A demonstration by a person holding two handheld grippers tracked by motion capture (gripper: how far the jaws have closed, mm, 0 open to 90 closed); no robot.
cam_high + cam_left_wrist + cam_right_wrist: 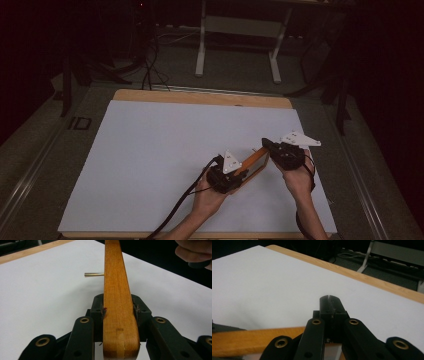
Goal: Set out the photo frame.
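Frame: a wooden frame [256, 162] is held between both grippers, just above the white sheet [150, 150] on the table [200, 96], near the front right.
Left gripper: the left gripper [119, 311] pinches one wooden bar edge-on, pads pressed to both faces.
Right gripper: the right gripper [329, 301] has its jaws pressed together, tips meeting with no gap; the wood [249, 341] passes low behind the jaws, so I cannot tell whether it is actually caught farther down.
Pin: a small brass pin [94, 274] sticks out sideways from the bar.
Risk, slip: I'd judge the right end the weak one; if the grip there is only shallow, the frame could drop at that end and swing on the left pads.
Risk, twist: two hands pulling unevenly could rack the thin frame or wrench it out of a grip.
Risk, snag: the pin could catch the sheet if the frame sinks.
Hard to see: the room is dim, the frame's far corners sit under the grippers in the high view, and what the frame encloses is unclear.
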